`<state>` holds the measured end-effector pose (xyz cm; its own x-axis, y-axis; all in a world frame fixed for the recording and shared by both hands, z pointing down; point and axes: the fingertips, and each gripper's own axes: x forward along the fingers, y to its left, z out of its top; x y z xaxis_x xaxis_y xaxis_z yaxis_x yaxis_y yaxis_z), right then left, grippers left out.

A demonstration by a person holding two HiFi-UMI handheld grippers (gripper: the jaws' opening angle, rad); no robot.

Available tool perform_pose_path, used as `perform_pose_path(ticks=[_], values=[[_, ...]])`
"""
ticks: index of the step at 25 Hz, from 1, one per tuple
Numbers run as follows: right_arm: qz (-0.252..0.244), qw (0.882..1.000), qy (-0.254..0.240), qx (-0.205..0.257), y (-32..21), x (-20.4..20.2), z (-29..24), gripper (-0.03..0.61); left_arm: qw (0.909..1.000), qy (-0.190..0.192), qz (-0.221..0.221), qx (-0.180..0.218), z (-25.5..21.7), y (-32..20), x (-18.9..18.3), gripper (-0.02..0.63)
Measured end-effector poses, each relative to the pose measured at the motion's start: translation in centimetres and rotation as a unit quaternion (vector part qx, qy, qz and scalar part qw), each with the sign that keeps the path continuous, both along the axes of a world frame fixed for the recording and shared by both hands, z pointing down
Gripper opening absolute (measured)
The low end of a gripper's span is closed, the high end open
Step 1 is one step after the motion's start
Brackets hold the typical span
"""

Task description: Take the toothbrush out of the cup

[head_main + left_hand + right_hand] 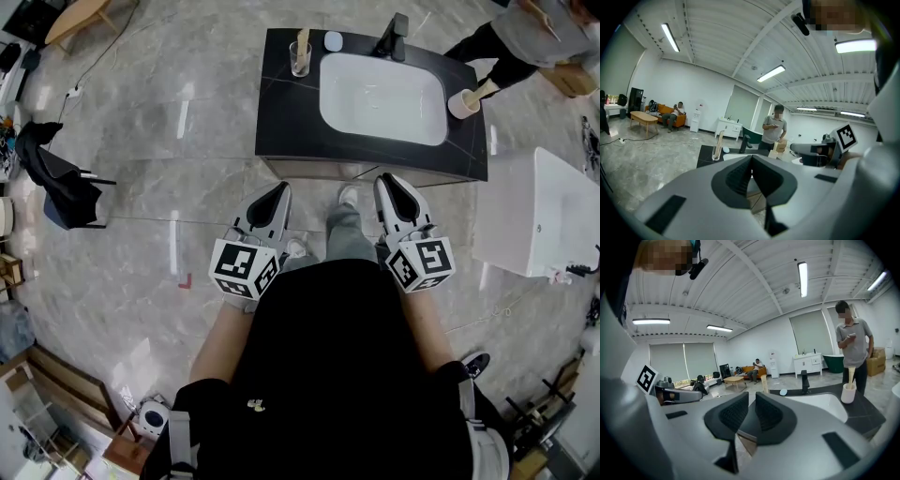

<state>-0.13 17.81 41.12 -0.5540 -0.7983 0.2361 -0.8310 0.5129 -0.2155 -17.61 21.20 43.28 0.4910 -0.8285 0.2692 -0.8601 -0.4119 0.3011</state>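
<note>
A black vanity counter [281, 112] with a white sink [382, 97] stands ahead of me. At its back left a clear glass cup [300, 58] holds an upright toothbrush; the left gripper view shows this cup [716, 149] too. On the right edge a white cup [462, 102] holds another toothbrush, which also shows in the right gripper view [848, 391]. My left gripper [281, 190] and right gripper [385, 181] hover side by side short of the counter's front edge. Both are shut and empty, well apart from either cup.
A black faucet [394, 37] and a small round white object [333, 40] sit behind the sink. A person [525, 37] stands at the counter's far right corner. A white tub [539, 216] stands to the right, a black chair [56, 183] to the left.
</note>
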Motion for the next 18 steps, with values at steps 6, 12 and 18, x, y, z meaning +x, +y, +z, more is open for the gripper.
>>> perform_pose_path(ticks=[6, 12, 18], values=[[-0.034, 0.999, -0.020, -0.013, -5.8, -0.2, 0.6, 0.063, 0.9995, -0.008, -0.027, -0.013, 0.6, -4.8, 1.0, 0.023], [-0.073, 0.996, -0.031, -0.029, -12.2, 0.4, 1.2, 0.063, 0.9983, -0.020, -0.050, -0.024, 1.1, -11.0, 2.6, 0.023], [-0.103, 0.993, -0.039, -0.036, -17.4, 2.4, 1.4, 0.063, 0.9961, -0.032, -0.075, -0.033, 1.1, -16.0, 4.6, 0.023]])
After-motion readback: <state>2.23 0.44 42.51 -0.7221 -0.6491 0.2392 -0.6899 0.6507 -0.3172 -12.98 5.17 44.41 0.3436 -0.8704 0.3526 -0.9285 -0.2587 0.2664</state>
